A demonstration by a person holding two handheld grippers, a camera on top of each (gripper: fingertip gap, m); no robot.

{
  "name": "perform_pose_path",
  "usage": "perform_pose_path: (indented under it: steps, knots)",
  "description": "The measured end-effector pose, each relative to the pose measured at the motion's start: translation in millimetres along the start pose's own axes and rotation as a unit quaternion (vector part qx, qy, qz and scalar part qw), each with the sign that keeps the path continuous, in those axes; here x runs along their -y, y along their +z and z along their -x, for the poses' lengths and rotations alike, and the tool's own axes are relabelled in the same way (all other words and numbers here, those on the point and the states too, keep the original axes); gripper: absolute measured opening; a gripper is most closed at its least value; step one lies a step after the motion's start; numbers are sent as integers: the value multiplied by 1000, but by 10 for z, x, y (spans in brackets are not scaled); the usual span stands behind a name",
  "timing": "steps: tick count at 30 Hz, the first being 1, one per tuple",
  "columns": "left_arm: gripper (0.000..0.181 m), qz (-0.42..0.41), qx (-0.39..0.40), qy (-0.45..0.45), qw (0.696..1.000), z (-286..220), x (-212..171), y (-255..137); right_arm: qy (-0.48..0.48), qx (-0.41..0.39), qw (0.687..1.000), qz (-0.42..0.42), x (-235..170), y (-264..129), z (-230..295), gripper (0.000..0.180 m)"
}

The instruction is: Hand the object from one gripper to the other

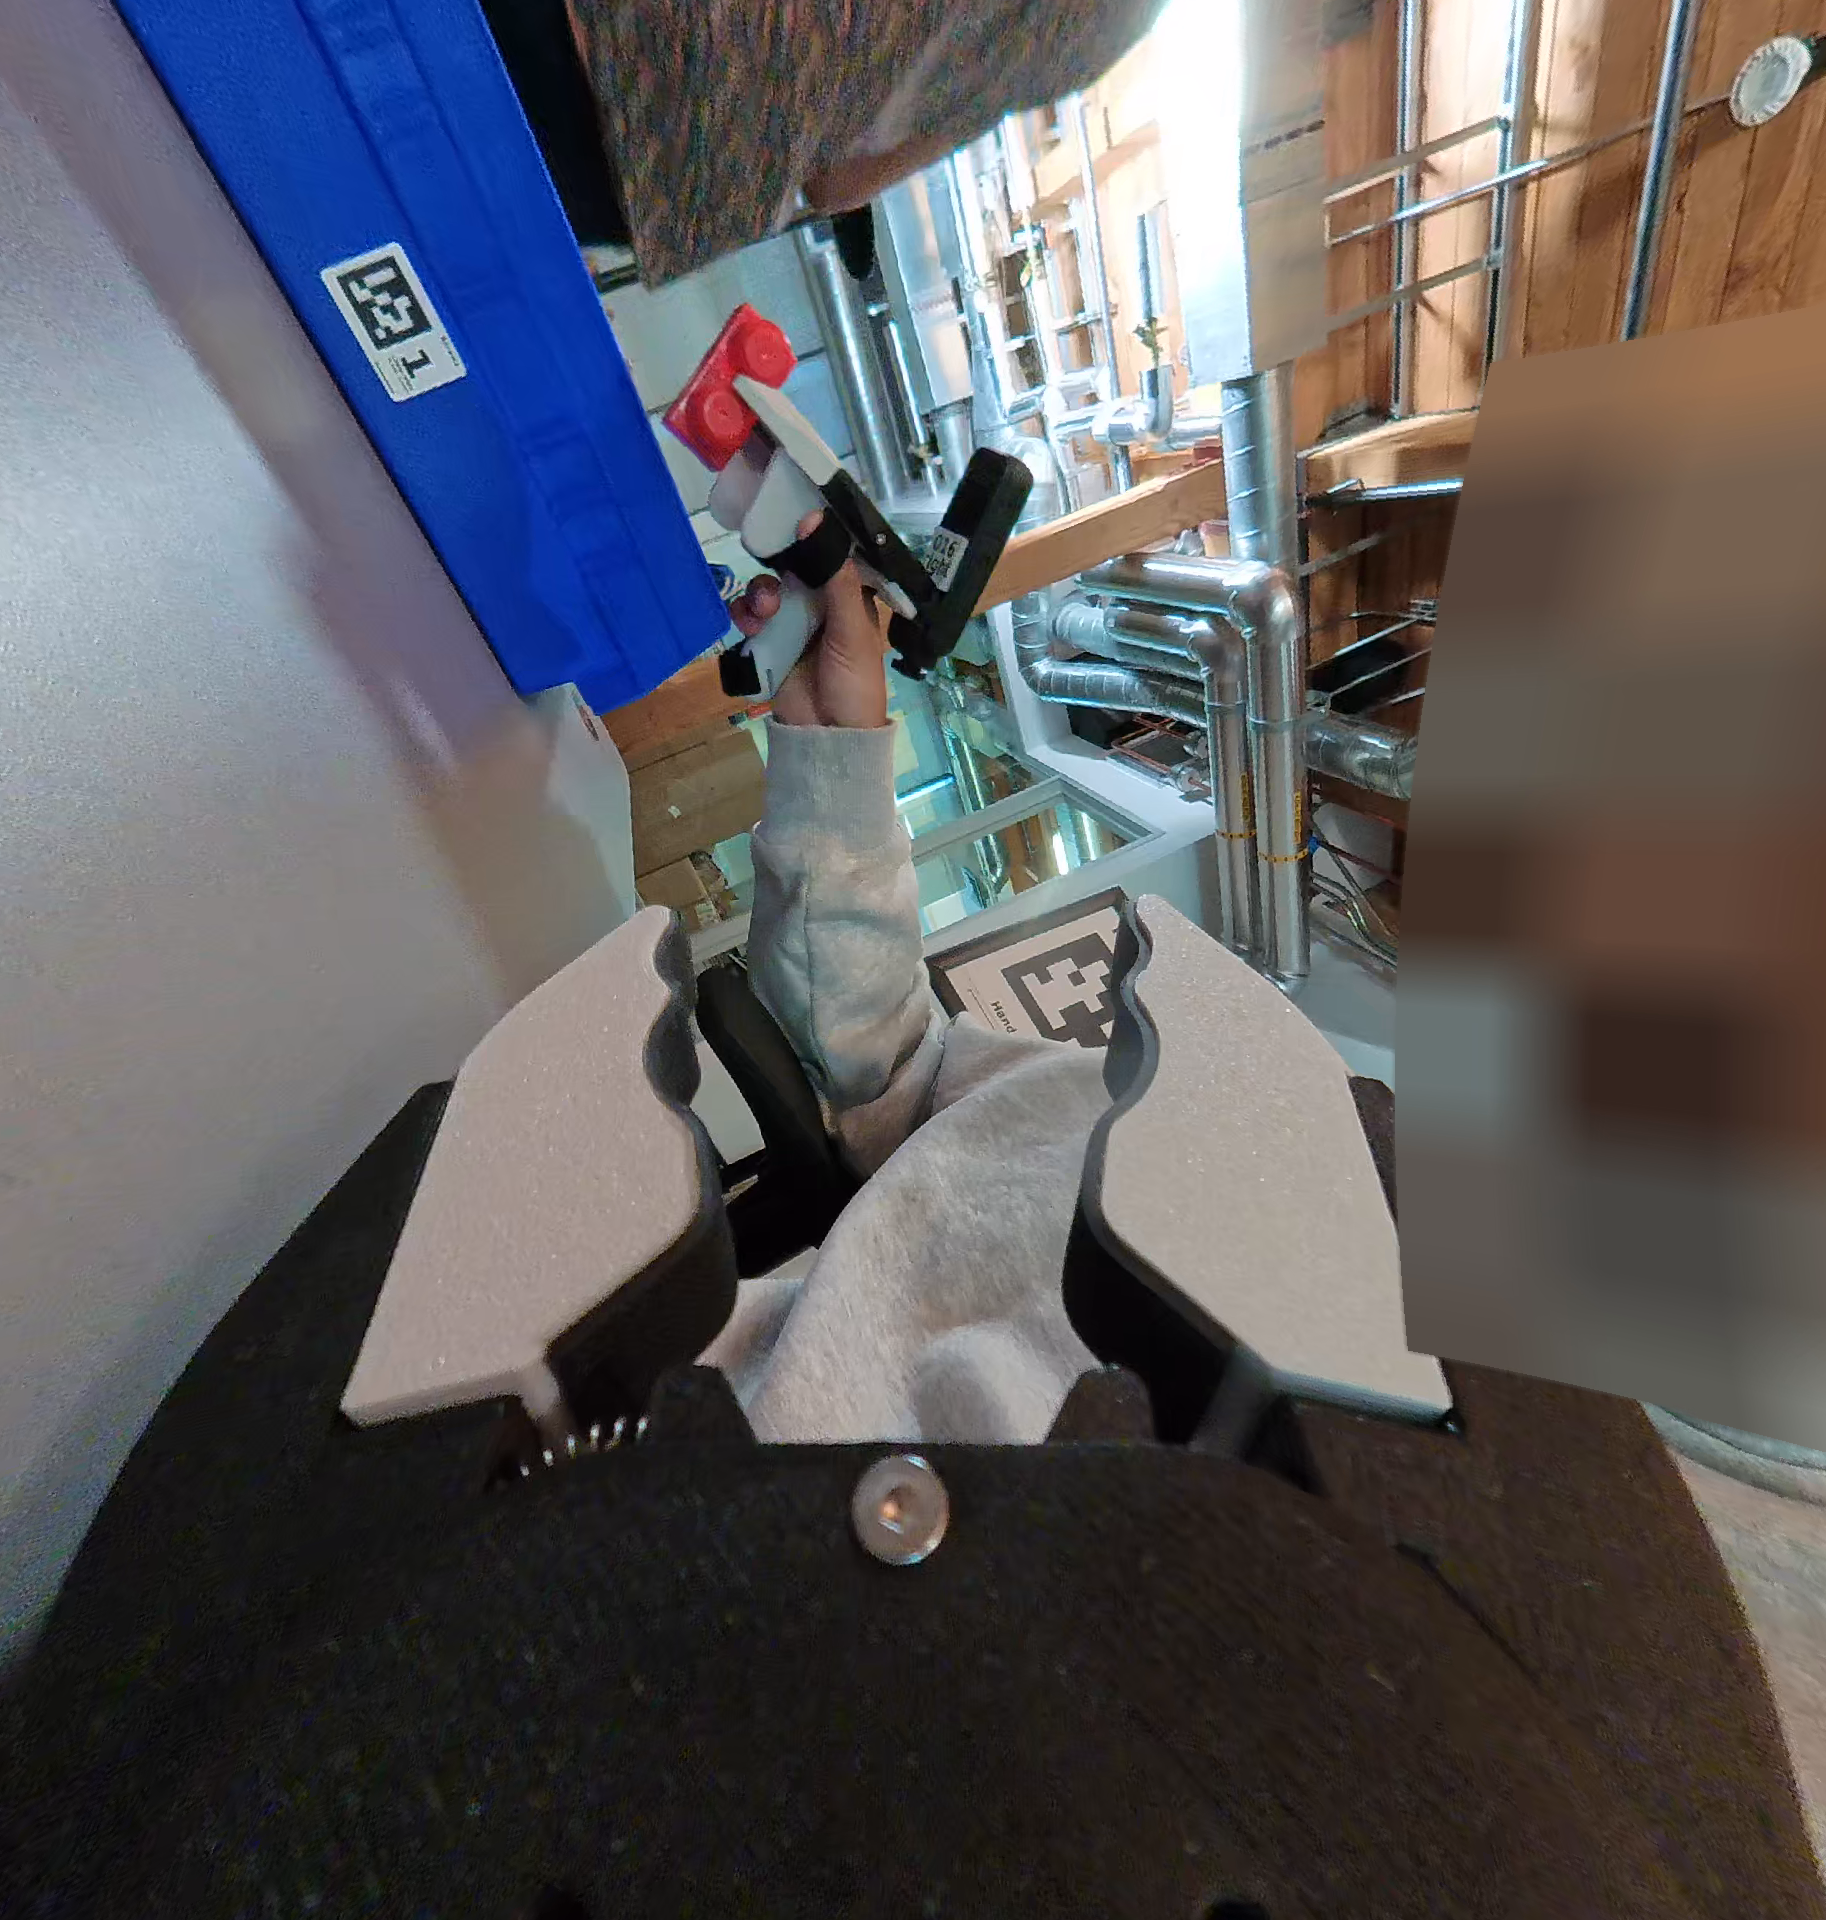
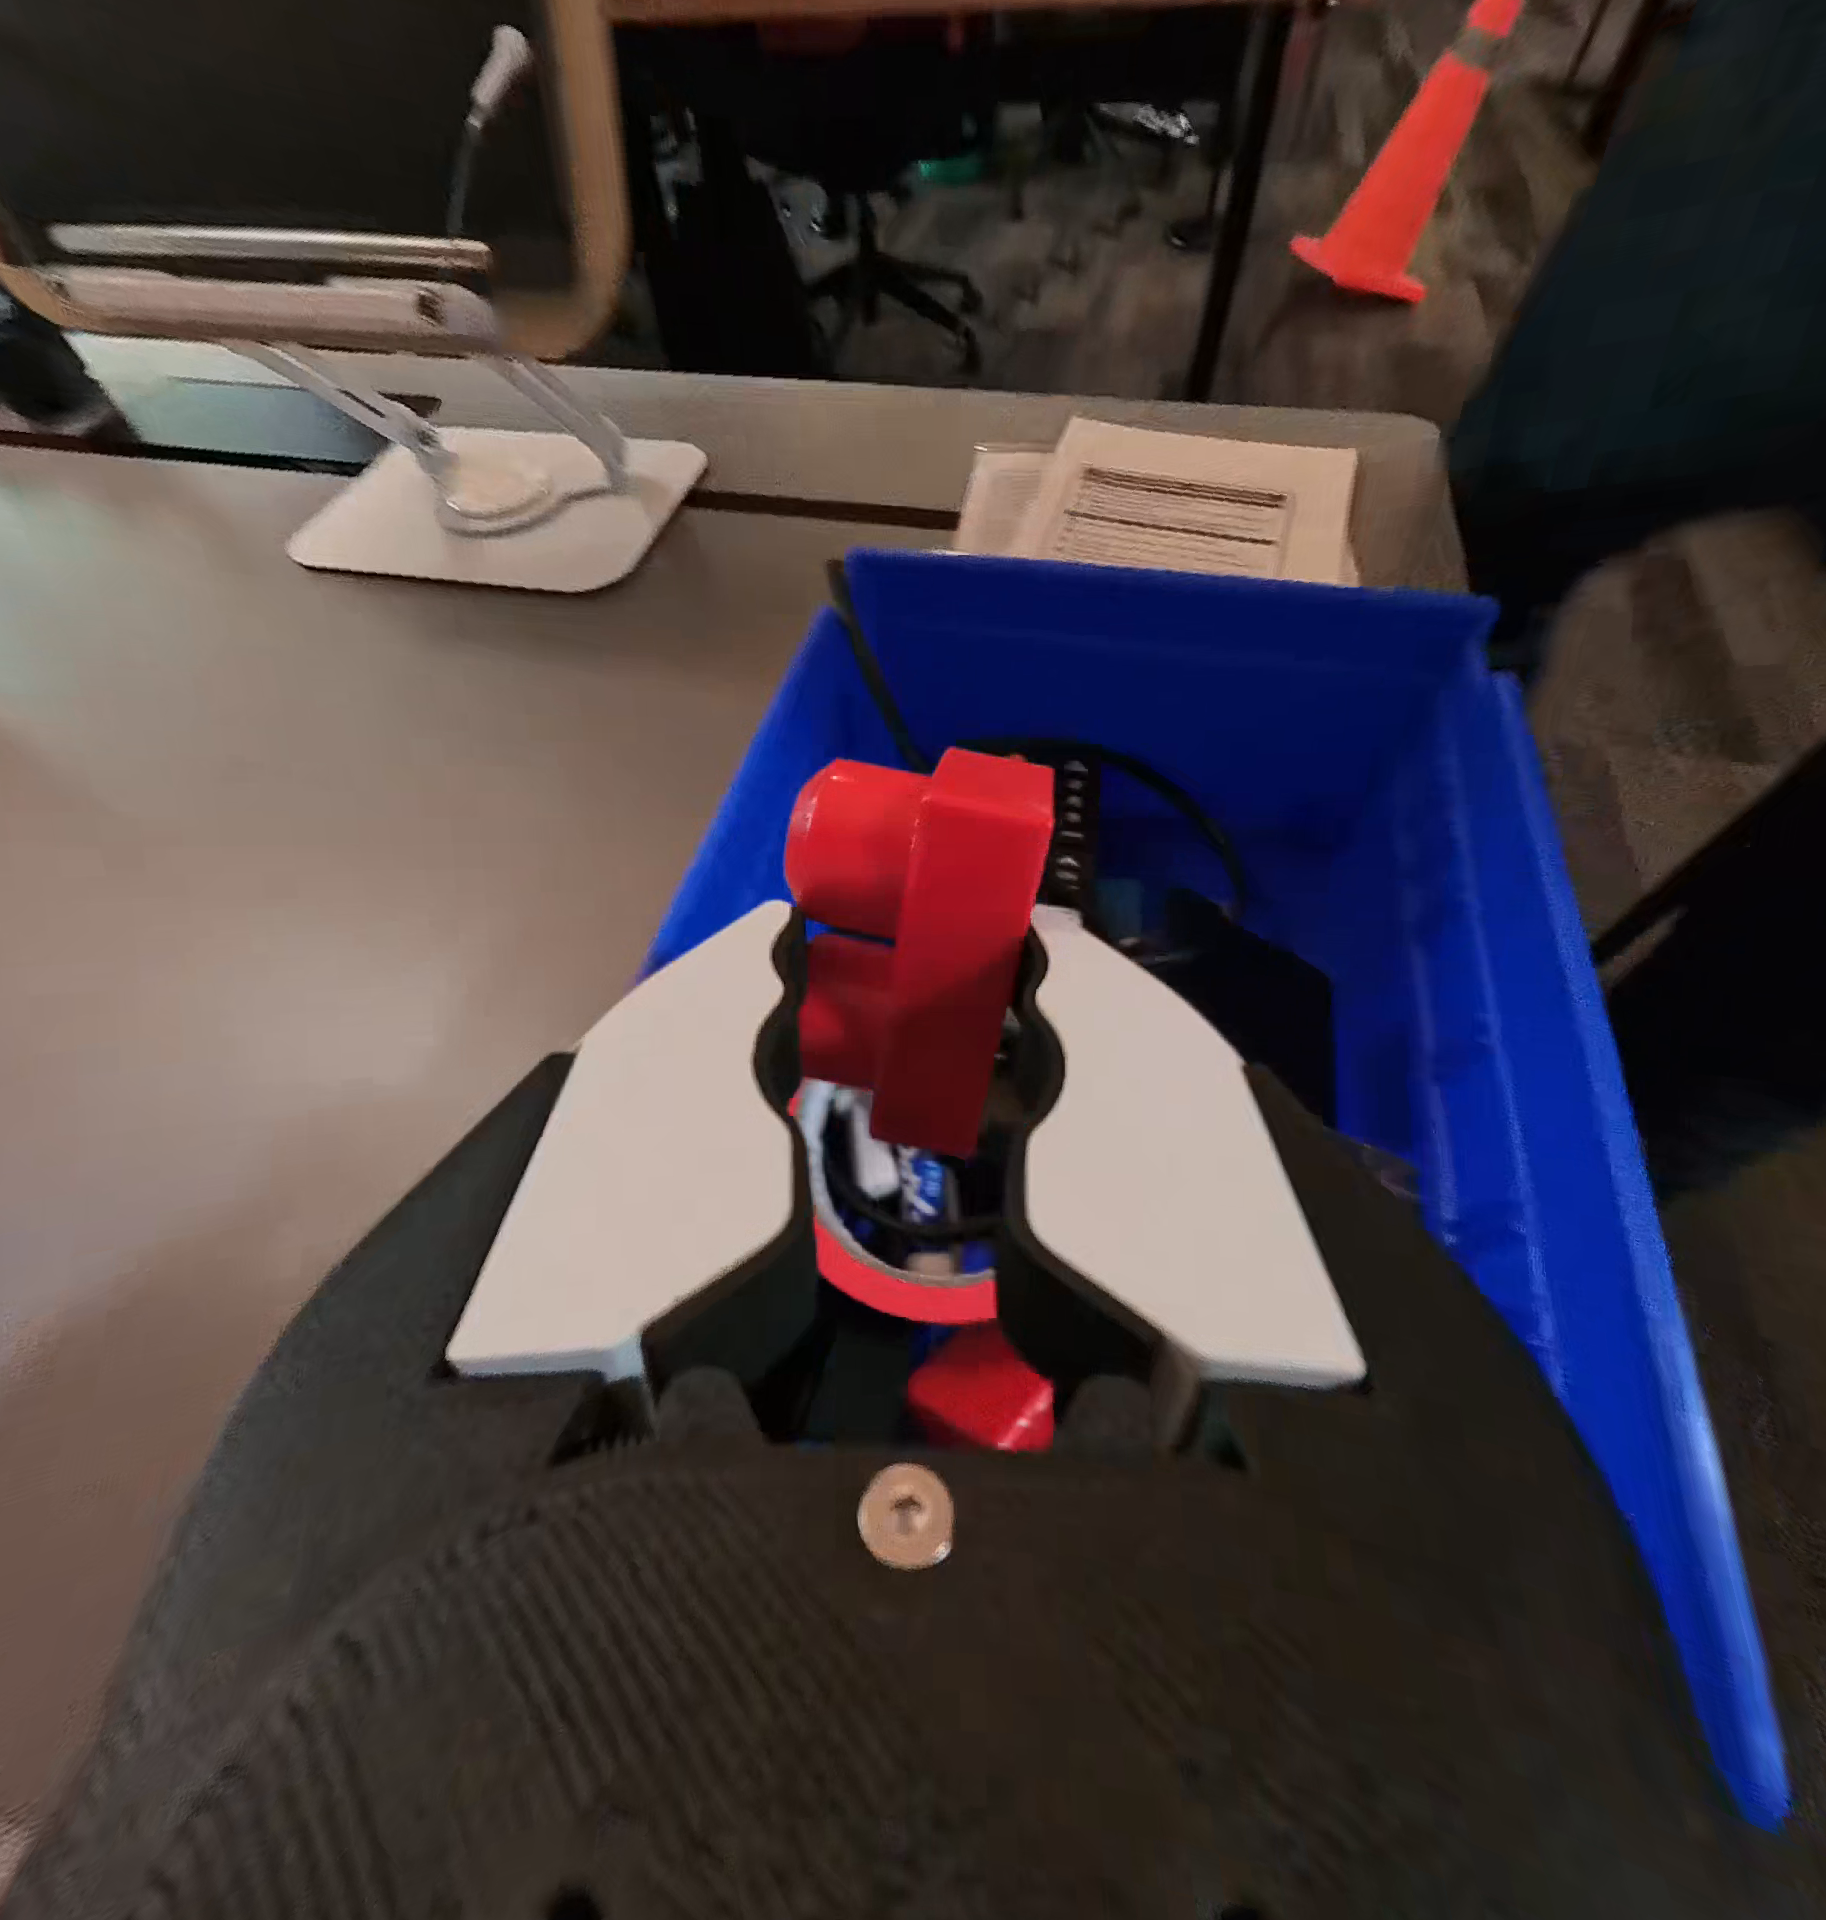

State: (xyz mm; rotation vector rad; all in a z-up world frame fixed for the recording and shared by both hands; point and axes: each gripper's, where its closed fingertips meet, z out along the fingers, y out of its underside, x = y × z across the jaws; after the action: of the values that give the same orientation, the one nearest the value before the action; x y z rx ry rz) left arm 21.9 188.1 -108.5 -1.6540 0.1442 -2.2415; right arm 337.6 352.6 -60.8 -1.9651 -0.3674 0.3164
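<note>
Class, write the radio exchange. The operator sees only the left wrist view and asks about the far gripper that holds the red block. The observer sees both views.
Operator: Where does the right gripper point?
Observer: Down into the open blue bin, with the red block clamped between its fingers.
Operator: Is anything in that bin?
Observer: Yes, a red tape roll lies inside, partly hidden by the fingers.
</note>
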Motion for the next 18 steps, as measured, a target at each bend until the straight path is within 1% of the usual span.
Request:
perform_pose_path:
  steps: [1,5,10,13,18]
  knots:
    - [77,0,0,-1,1000,4,-2,1,-3,-10,1000,4,-19,8,-76,39]
    - [75,-2,2,-3,1000,19,5,4,-20,-56,998,24,14,105,-446,39]
    - [74,1,2,2,1000,8,-6,5,-12,-103,992,78,-57,452,-962,39]
    - [74,3,3,10,1000,-16,-9,-1,-14,-119,988,101,-135,597,-1081,39]
    - [74,3,3,12,1000,-19,-16,-39,-37,-142,978,148,-250,688,-1175,39]
